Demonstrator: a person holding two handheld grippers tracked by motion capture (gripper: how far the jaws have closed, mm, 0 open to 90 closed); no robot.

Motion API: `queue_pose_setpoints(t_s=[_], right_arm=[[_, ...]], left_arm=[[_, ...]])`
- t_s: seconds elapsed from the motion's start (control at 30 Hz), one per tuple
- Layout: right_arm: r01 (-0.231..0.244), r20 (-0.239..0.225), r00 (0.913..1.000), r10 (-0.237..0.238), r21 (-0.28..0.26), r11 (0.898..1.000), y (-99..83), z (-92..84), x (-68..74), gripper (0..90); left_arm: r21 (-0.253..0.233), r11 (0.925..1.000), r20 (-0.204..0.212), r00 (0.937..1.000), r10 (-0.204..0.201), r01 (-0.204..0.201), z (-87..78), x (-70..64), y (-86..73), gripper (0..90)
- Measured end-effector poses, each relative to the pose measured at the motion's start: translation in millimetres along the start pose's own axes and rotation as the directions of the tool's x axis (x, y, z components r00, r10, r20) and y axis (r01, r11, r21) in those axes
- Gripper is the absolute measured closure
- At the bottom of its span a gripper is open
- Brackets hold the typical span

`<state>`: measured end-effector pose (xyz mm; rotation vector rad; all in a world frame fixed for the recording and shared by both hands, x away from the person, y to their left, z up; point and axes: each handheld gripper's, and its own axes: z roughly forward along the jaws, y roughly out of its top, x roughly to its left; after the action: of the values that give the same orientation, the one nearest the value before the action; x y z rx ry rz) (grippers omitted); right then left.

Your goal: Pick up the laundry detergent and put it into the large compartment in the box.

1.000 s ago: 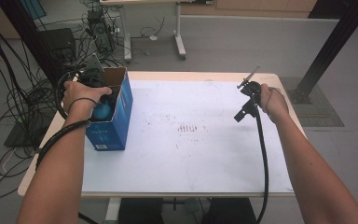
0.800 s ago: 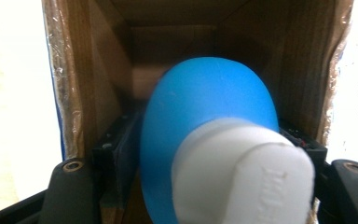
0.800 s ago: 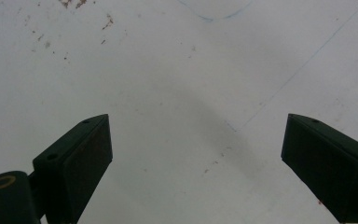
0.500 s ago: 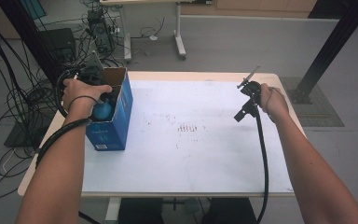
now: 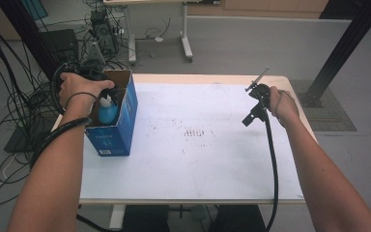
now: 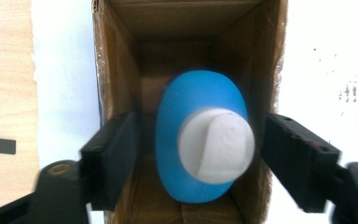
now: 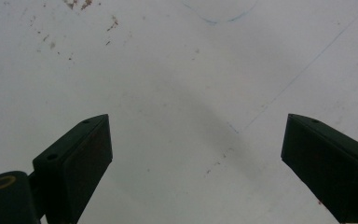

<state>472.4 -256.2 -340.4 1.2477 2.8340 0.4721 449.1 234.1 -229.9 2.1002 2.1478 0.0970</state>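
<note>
While the left gripper (image 6: 193,154) hangs over the open blue carton (image 5: 125,116) at about nine o'clock on the table (image 5: 212,159), its jaws stand apart on both sides of a blue bottle (image 6: 200,116) with a white cap (image 6: 216,146), not touching it. Compared with one second ago, almost nothing has moved; both hands keep their places. I judge that the grasp is not yet made. The right gripper (image 7: 193,158), at about two o'clock, holds its jaws wide apart over the bare white sheet (image 7: 177,84), with nothing between them.
</note>
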Motion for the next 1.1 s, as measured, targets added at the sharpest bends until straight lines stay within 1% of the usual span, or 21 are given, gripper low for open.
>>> queue_pose_setpoints(t_s=[0.27, 0.33, 0.43, 0.47, 0.57, 0.63, 0.77, 0.93, 1.0, 1.07, 1.1], right_arm=[[0.009, 0.001, 1.0000, -0.009, 0.001, 1.000, 0.8, -0.4, 1.6, 8.2], [0.010, 0.002, 1.0000, -0.010, 0.001, 1.000, 1.0, -0.5, 1.8, 8.3], [0.009, 0.002, 1.0000, -0.009, 0.002, 1.000, 1.5, -0.2, 2.4, 8.2], [0.009, 0.001, 1.0000, -0.010, 0.004, 1.000, 1.8, 0.2, 2.9, 8.3], [0.012, -0.003, 0.9999, -0.012, 0.004, 1.000, 2.6, 1.2, 3.6, 8.2], [0.016, -0.002, 0.9999, -0.016, 0.005, 1.000, 3.4, 1.4, 4.1, 8.3], [0.016, -0.002, 0.9999, -0.016, 0.004, 1.000, 3.9, 1.7, 3.9, 8.2], [0.014, 0.001, 0.9999, -0.014, 0.006, 1.000, 4.1, 1.2, 3.0, 8.2], [0.013, 0.001, 0.9999, -0.013, 0.007, 1.000, 4.2, 1.2, 3.0, 8.2], [0.014, 0.001, 0.9999, -0.014, 0.008, 1.000, 4.2, 1.3, 2.9, 8.3], [0.015, 0.002, 0.9999, -0.015, 0.007, 1.000, 4.2, 1.5, 2.8, 8.3]], left_arm=[[-0.029, 0.9993, 0.012, 0.9996, 0.026, -0.026, -18.8, -5.6, -2.1, 17.4], [-0.028, 0.9989, 0.007, 0.9992, 0.038, -0.038, -22.7, -8.2, -2.5, 14.4], [-0.037, 0.9984, 0.023, 0.9987, 0.044, -0.043, -29.3, -12.4, -3.1, 12.1], [-0.038, 0.9981, 0.024, 0.9985, 0.048, -0.048, -31.4, -13.7, -3.4, 10.6], [-0.045, 0.9970, 0.028, 0.9975, 0.065, -0.064, -36.8, -17.2, -3.6, 9.5], [-0.046, 0.9961, 0.036, 0.9964, 0.077, -0.076, -40.0, -19.8, -3.7, 8.5], [-0.054, 0.9939, 0.035, 0.9946, 0.098, -0.096, -44.7, -25.2, -3.8, 7.1], [-0.042, 0.9914, 0.023, 0.9919, 0.125, -0.124, -46.7, -34.4, -3.8, 6.8], [-0.042, 0.9890, 0.026, 0.9893, 0.143, -0.142, -46.9, -39.8, -4.4, 6.8], [-0.045, 0.9873, 0.030, 0.9876, 0.154, -0.152, -47.7, -43.8, -5.0, 6.8], [-0.048, 0.9853, 0.033, 0.9856, 0.166, -0.164, -48.1, -47.5, -5.7, 6.8]])
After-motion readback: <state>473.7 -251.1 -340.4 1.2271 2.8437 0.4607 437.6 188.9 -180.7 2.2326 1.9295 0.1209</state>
